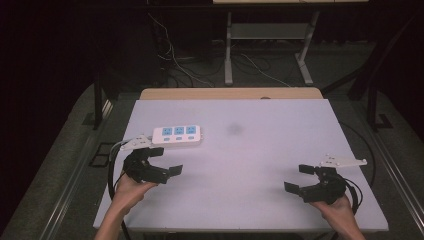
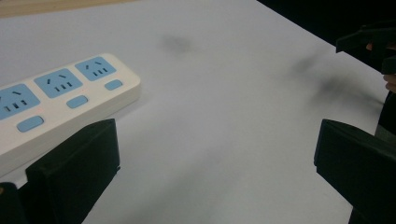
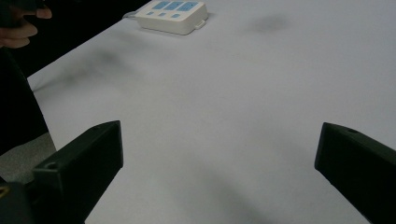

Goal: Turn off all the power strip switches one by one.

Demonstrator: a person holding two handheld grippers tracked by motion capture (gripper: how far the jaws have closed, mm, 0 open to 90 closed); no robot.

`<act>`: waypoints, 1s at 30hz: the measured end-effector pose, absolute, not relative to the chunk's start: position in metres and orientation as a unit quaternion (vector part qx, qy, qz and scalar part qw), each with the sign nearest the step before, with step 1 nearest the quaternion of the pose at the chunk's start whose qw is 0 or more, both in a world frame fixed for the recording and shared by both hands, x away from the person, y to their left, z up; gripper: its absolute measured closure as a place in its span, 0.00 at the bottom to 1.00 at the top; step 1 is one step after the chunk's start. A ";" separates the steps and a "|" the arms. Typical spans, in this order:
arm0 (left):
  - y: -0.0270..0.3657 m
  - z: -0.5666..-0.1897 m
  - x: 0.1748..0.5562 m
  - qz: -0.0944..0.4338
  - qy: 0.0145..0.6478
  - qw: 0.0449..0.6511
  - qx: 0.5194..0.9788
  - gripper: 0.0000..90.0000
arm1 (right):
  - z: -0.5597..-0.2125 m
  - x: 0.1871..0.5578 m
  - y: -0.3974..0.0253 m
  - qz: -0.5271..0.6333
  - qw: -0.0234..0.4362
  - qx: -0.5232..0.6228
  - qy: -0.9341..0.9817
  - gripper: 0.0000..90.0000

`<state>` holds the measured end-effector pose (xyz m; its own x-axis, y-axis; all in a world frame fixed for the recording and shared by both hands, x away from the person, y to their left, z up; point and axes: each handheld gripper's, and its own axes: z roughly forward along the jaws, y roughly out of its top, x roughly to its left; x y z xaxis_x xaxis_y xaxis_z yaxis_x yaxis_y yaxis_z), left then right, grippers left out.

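Observation:
A white power strip [image 1: 177, 134] with three blue sockets and blue buttons lies on the left part of the pale table [image 1: 260, 150]. My left gripper [image 1: 167, 161] hovers just in front of it near the table's left edge, open and holding nothing. In the left gripper view the power strip [image 2: 56, 100] lies just beyond the left jaw. My right gripper [image 1: 298, 177] is at the table's front right, also open and empty. In the right gripper view the power strip [image 3: 170, 16] sits far off at the top.
A dark smudge [image 1: 234, 129] marks the table's middle. A wooden board edge [image 1: 230, 93] runs along the table's far side. Metal stand legs [image 1: 228, 50] and loose cables [image 1: 175, 60] lie on the floor beyond. A black cable [image 1: 111, 170] loops off the left edge.

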<state>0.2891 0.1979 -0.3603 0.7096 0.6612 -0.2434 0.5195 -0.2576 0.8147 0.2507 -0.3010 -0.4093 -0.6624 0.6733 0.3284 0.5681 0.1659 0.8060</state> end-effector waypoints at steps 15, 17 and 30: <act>0.206 -0.347 0.310 0.082 0.378 0.465 0.797 0.00 | -0.410 0.251 -0.300 0.499 0.051 0.407 0.764 0.01; 0.207 -0.345 0.313 0.084 0.377 0.462 0.798 0.00 | -0.410 0.250 -0.301 0.500 0.052 0.406 0.763 0.01; 0.220 -0.334 0.335 0.098 0.389 0.456 0.794 0.00 | -0.410 0.250 -0.301 0.499 0.053 0.406 0.763 0.01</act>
<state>0.3350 0.2204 -0.3336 0.6774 0.7082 -0.1990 0.5290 -0.2809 0.8008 0.2501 -0.3006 -0.4100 -0.6643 0.6729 0.3255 0.5680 0.1713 0.8050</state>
